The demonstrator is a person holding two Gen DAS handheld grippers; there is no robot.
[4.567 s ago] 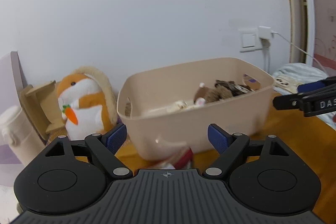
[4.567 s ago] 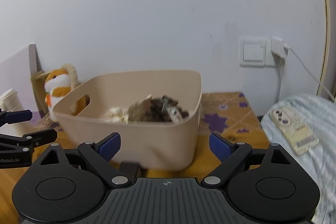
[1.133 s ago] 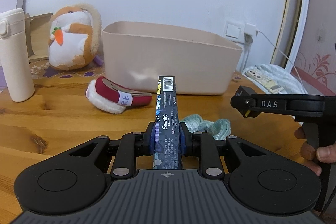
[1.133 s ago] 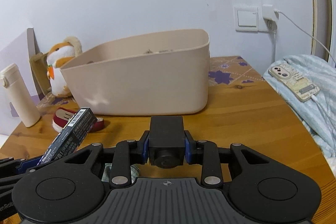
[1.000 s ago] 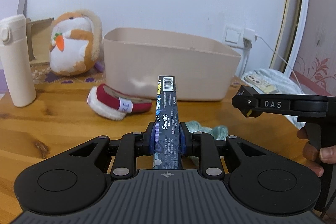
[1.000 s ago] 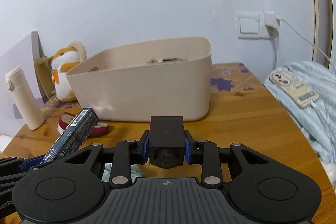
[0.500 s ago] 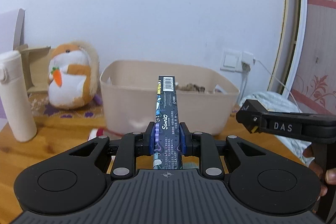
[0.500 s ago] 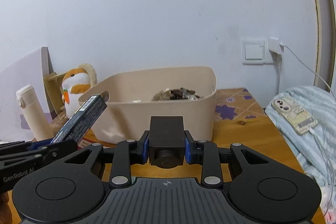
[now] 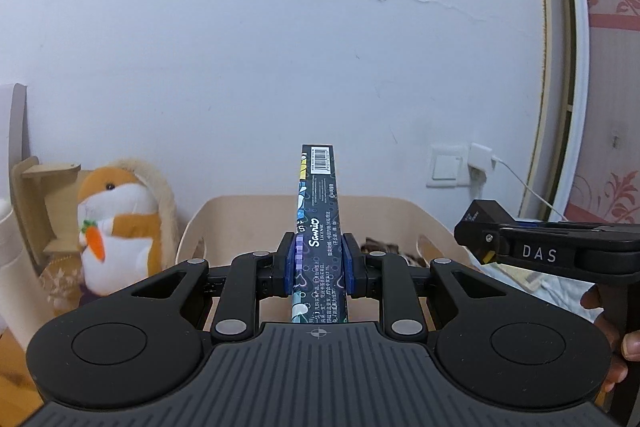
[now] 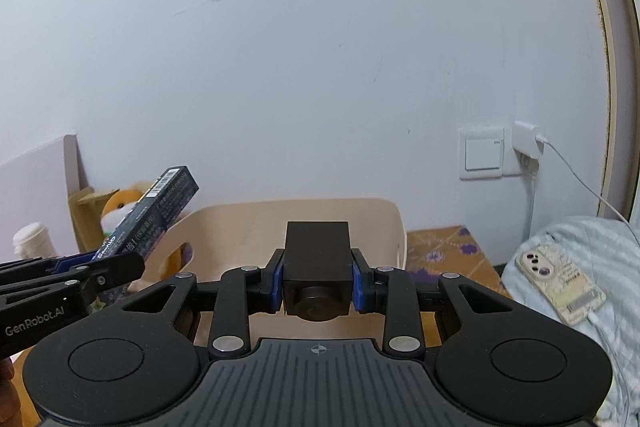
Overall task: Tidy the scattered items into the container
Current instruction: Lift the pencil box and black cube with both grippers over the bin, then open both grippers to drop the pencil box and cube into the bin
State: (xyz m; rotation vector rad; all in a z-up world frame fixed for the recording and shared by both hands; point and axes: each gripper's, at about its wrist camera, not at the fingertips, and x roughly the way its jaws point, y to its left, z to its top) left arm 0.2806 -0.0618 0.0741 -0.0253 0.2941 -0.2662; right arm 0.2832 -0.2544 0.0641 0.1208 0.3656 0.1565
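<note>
Left wrist view: left gripper with fingers clamped on long dark box, raised in front of beige bin. Plush hamster left of bin; wall switch right of bin. Right gripper at bin's right side.

Right wrist view: right gripper with fingers closed on small black block, in front of bin. Long box tilted at bin's left, in left gripper. Phone on bed, right of bin.
</note>
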